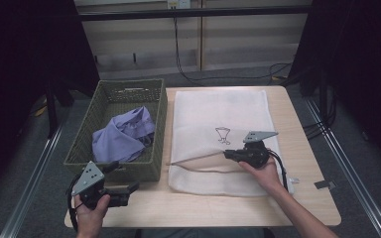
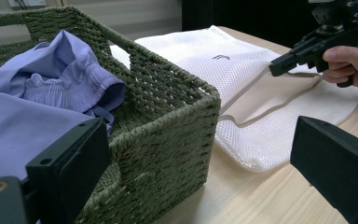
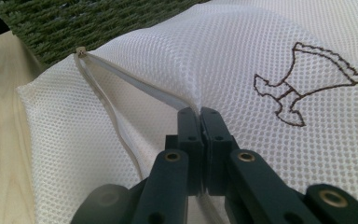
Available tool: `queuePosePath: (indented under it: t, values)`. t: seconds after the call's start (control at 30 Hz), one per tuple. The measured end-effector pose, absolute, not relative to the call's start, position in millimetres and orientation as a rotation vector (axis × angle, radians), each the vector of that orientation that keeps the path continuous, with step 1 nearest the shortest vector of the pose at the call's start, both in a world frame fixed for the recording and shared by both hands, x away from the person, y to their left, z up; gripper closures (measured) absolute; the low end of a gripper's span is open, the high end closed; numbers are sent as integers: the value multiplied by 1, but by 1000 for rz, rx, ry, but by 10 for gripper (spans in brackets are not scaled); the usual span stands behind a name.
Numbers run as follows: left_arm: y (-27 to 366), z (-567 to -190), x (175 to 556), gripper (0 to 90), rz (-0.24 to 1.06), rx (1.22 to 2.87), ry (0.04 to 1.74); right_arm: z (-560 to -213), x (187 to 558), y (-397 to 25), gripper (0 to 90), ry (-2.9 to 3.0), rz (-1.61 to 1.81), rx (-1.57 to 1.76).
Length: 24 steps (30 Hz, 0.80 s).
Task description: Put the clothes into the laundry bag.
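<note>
Mesh laundry bag (image 1: 218, 106) lies flat on the worktop (image 1: 307, 198), its zip edge pinched and lifted by my right gripper (image 1: 226, 154), so the mouth is open. Lilac garment (image 1: 124, 134) sits unloaded in the wicker basket (image 1: 129, 171); my left gripper (image 1: 135, 186) hovers beside it, jaws wide and empty.

A pale wooden table (image 1: 307, 198) is filling the middle of the frame, standing on grey floor (image 1: 39, 193). Black curtains (image 1: 25, 54) are hanging at upper left and upper right, while a light panelled wall (image 1: 238, 34) is running along the top, with black cables (image 1: 178, 54) trailing down it.
</note>
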State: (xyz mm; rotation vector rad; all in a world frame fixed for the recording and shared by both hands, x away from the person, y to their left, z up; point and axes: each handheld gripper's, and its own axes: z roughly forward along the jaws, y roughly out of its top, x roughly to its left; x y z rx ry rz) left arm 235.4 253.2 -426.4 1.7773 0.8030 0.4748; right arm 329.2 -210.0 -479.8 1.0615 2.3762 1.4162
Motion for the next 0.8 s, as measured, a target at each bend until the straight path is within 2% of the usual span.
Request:
queuePosePath:
  t: [0.8]
  values:
    - [253,-426,236,47,478,1786,789,-466,329,-214,889,2289,1506,1077]
